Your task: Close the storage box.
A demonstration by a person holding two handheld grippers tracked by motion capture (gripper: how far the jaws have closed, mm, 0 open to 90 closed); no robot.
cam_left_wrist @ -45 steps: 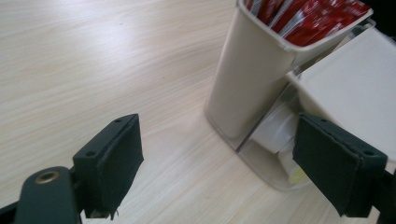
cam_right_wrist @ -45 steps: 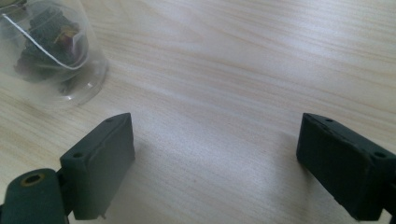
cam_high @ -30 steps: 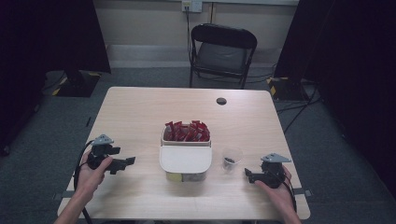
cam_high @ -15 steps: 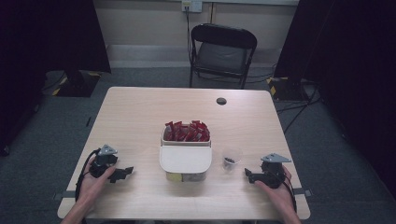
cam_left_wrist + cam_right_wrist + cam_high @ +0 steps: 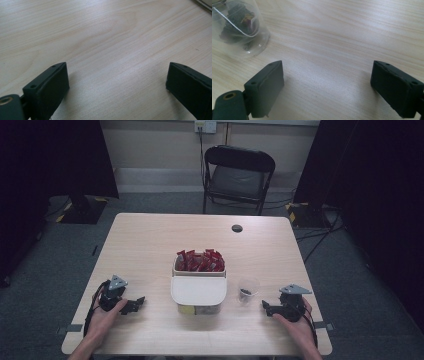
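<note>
Pale wood-grain tabletop (image 5: 150,245) stretches out before me, standing on grey carpet, with a black folding chair (image 5: 235,177) behind its far edge and a small dark round disc (image 5: 237,228) lying near that edge.

At the middle of the tabletop stands a cream rectangular plastic bin (image 5: 198,290); its far half is open and packed with red sachets (image 5: 200,261), while a pale lid covers its near half. Just to the right of the bin stands a small clear plastic cup (image 5: 248,288) with something dark in its bottom.

My left gripper (image 5: 134,304) lies low on the tabletop near the front left corner, well apart from the bin, my hand around its body. Its jaws are spread wide apart with bare wood between them, as the left gripper view (image 5: 117,82) shows.

My right gripper (image 5: 265,307) rests near the front right, just beside the cup and pointing inward. In the right gripper view (image 5: 327,85) its jaws are likewise wide apart over bare wood, and the clear cup (image 5: 237,27) sits beyond the left jaw, not touched by it.
</note>
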